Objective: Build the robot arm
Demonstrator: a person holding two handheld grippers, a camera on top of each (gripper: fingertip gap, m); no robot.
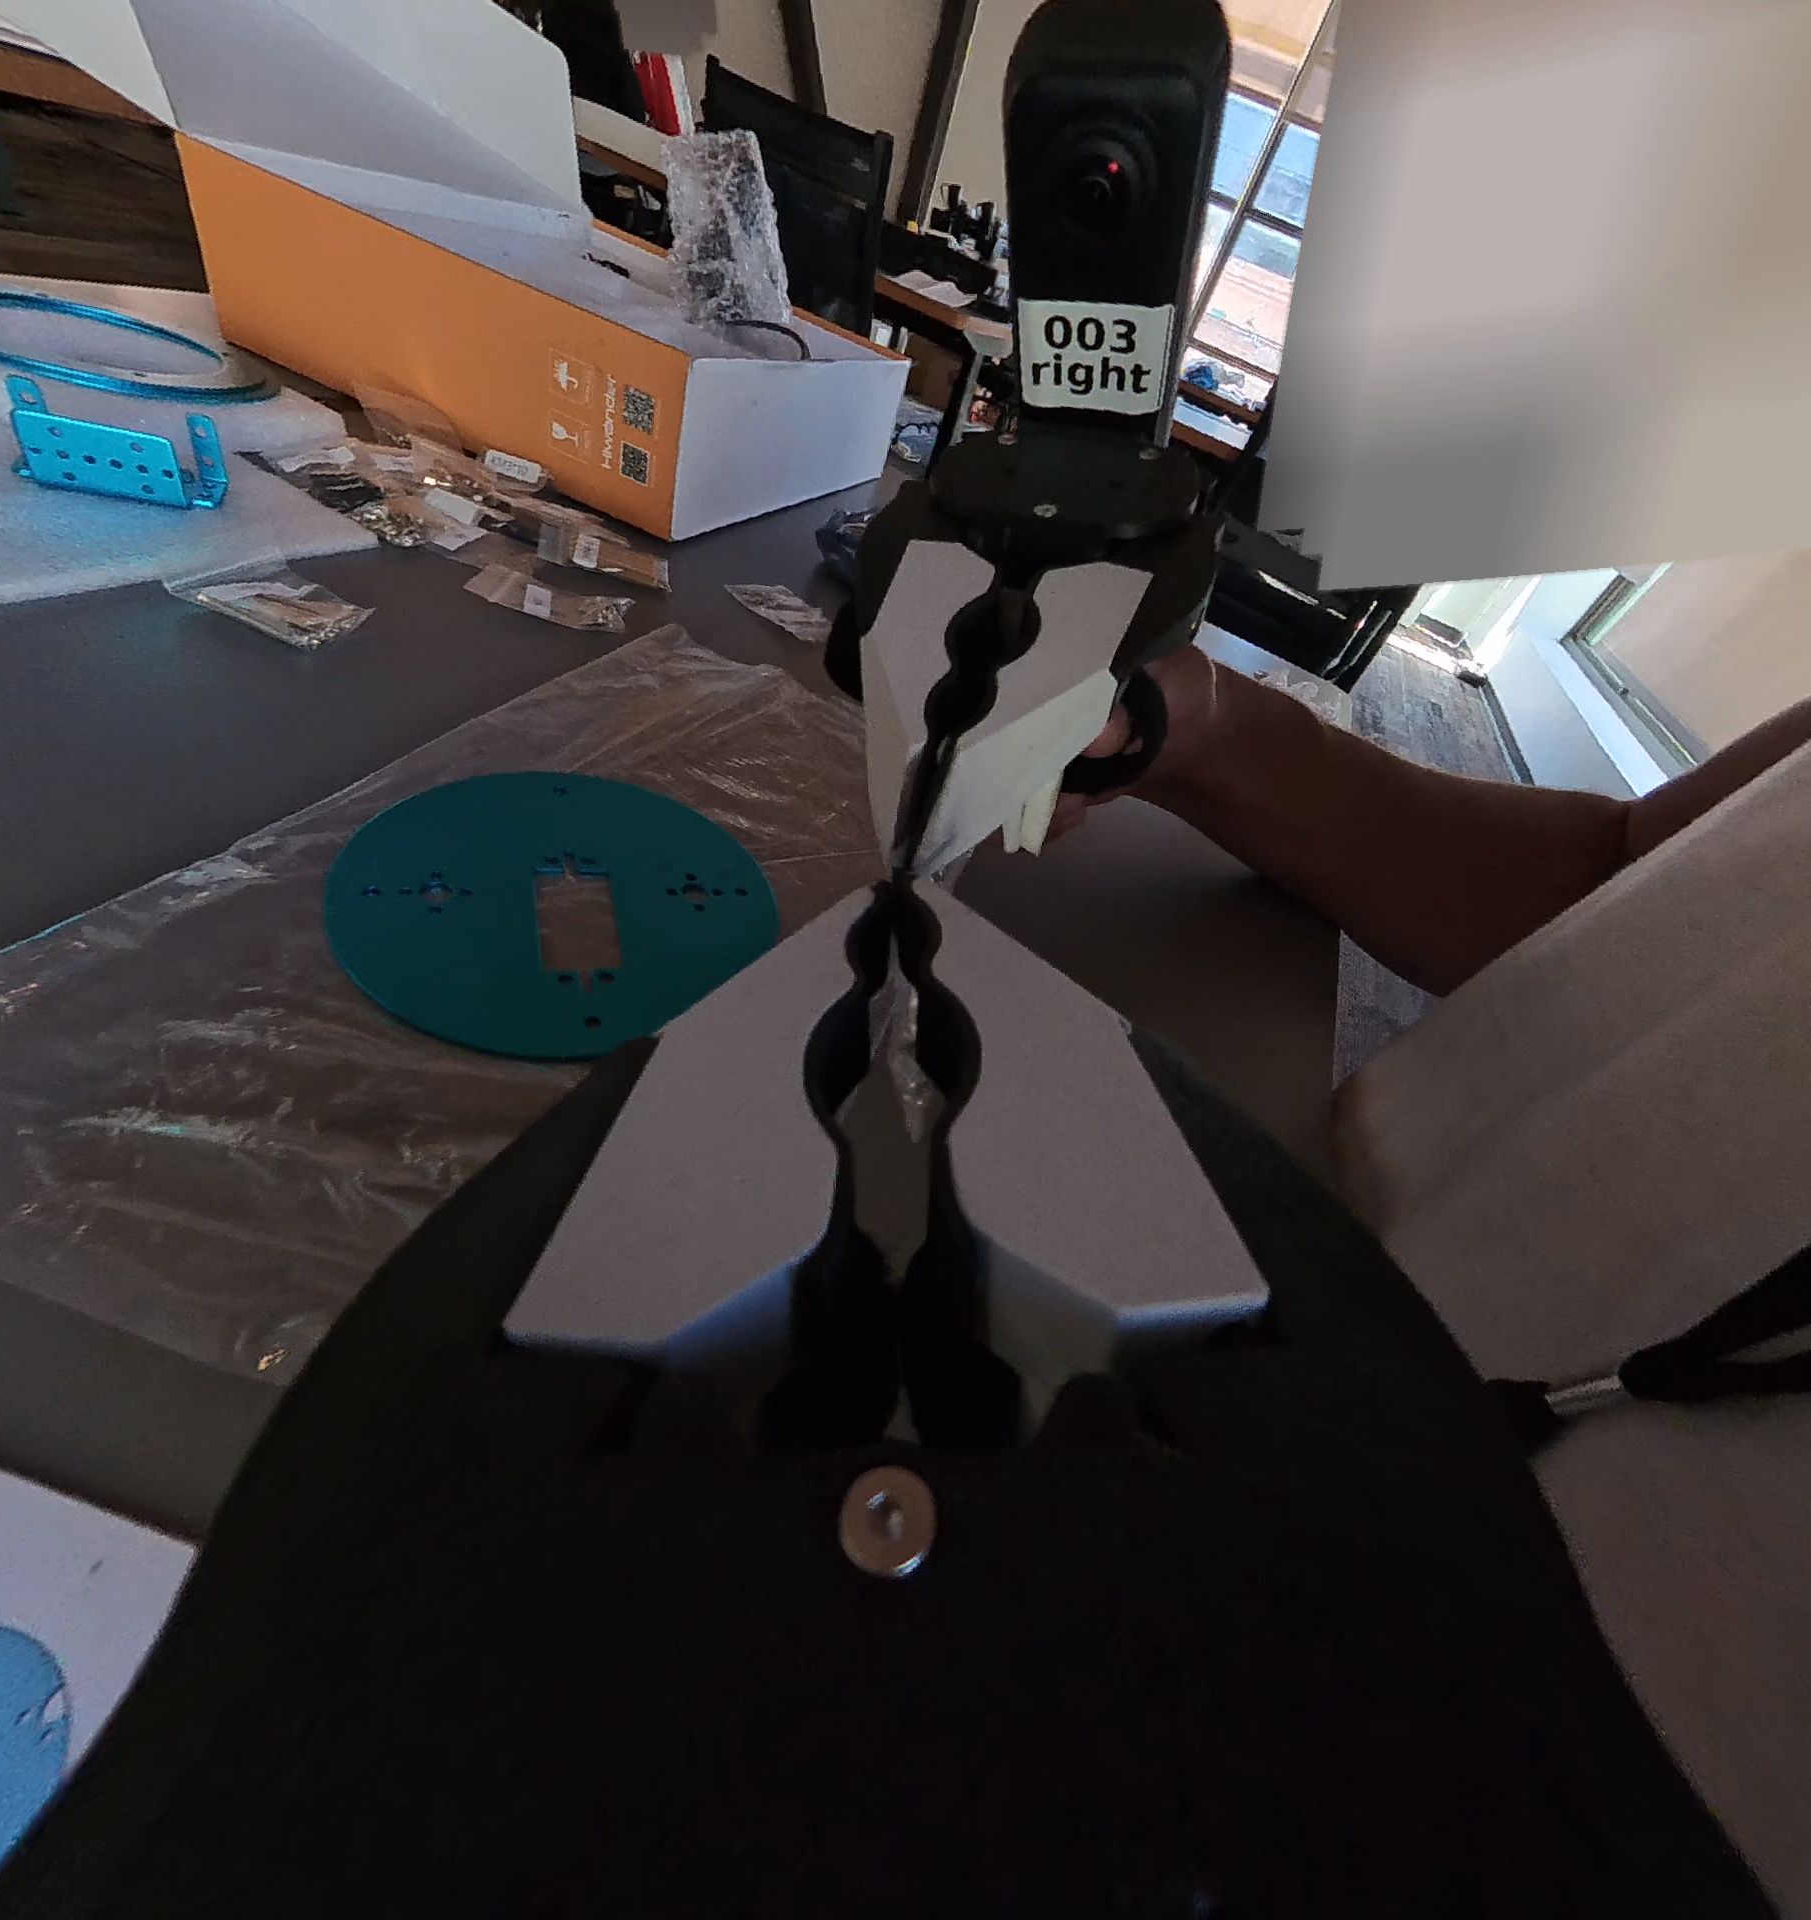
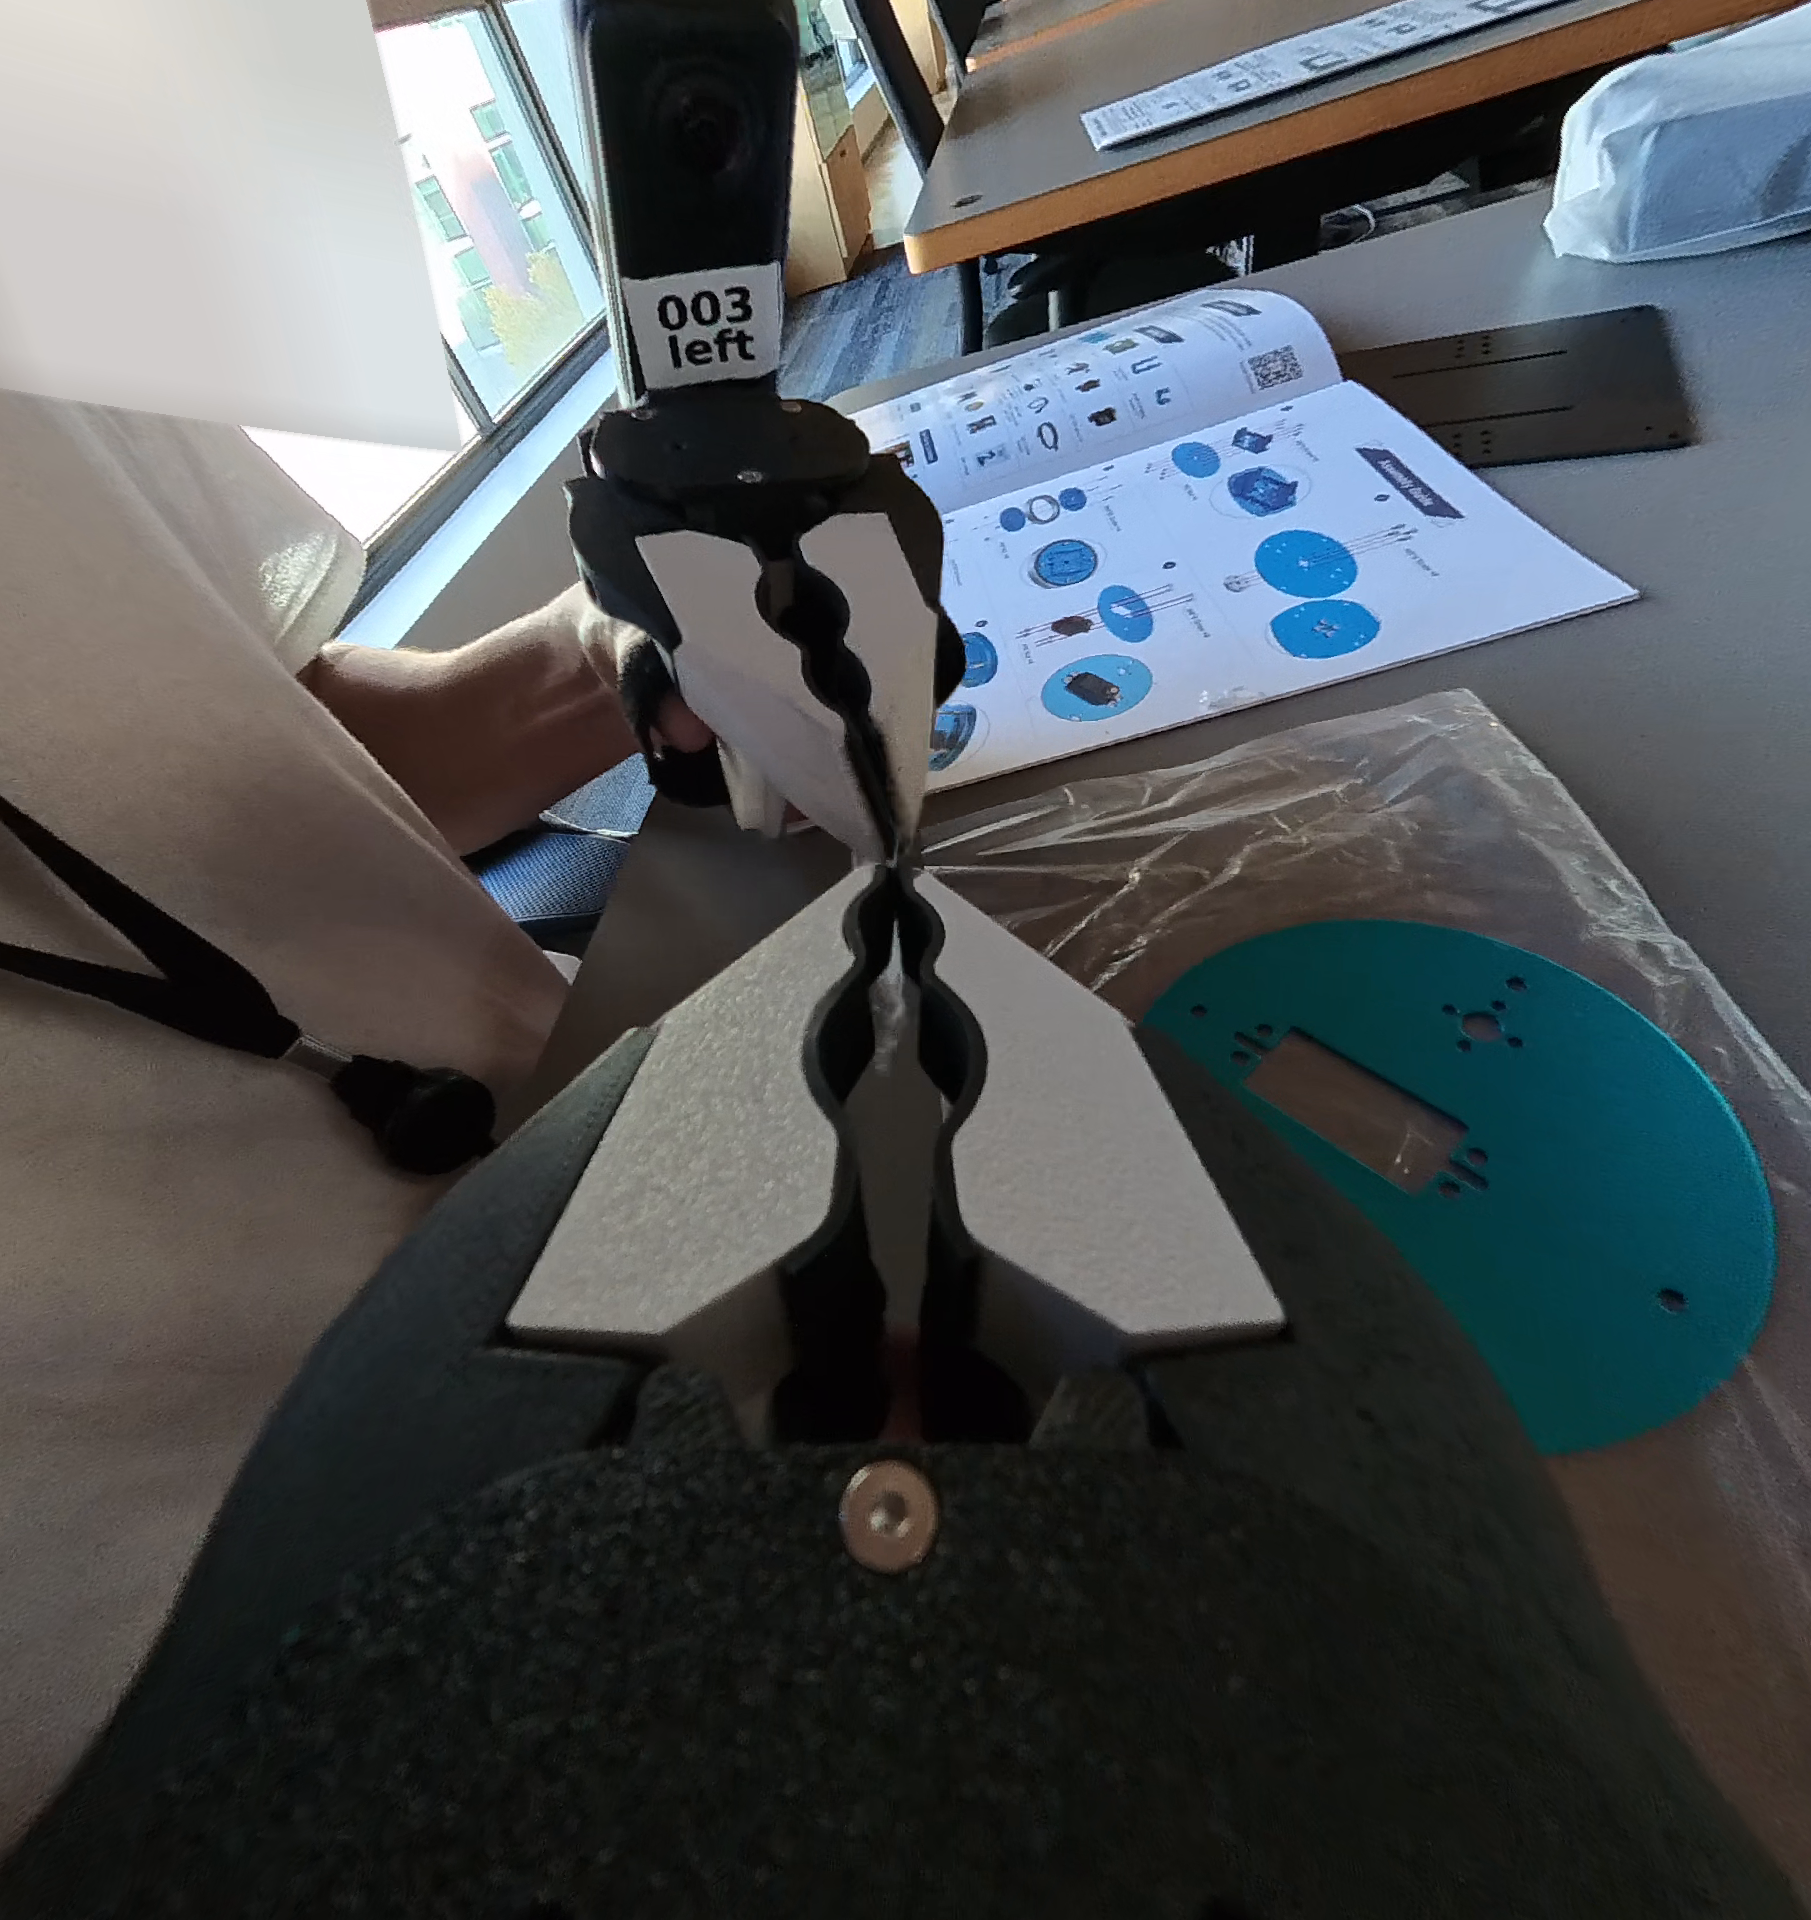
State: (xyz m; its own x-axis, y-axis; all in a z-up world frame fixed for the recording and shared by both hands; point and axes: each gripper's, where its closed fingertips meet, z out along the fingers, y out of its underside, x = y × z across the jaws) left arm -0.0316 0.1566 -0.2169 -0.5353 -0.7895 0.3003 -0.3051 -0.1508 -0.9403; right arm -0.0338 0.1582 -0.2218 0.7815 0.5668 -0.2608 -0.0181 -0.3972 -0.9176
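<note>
A clear plastic bag [image 1: 205,1091] lies flat on the dark table, also in the right wrist view [image 2: 1348,831]. A teal round metal plate [image 1: 553,914] with a rectangular cutout rests at the bag; I cannot tell whether it is on it or inside it [image 2: 1503,1195]. My left gripper [image 1: 890,896] and my right gripper [image 2: 885,883] meet tip to tip at the bag's near edge. Both are shut on a pinched bit of the plastic, which shows crumpled between the fingers. Each gripper shows in the other's view, the right one [image 1: 906,860] and the left one [image 2: 896,847].
An open orange and white box [image 1: 444,312], a blue bracket [image 1: 111,447], a blue ring [image 1: 101,343] and several small bags of screws [image 1: 444,509] lie at the far left. An open instruction booklet [image 2: 1244,540] and a black plate [image 2: 1535,384] lie beyond the bag. A person's arms and torso are close by. The grippers are tip to tip, or close to it. The teal round metal plate [image 1: 553,914] is about 12 centimeters from both grippers' fingertips. Look for it in the right wrist view [image 2: 1386,1091] too.
</note>
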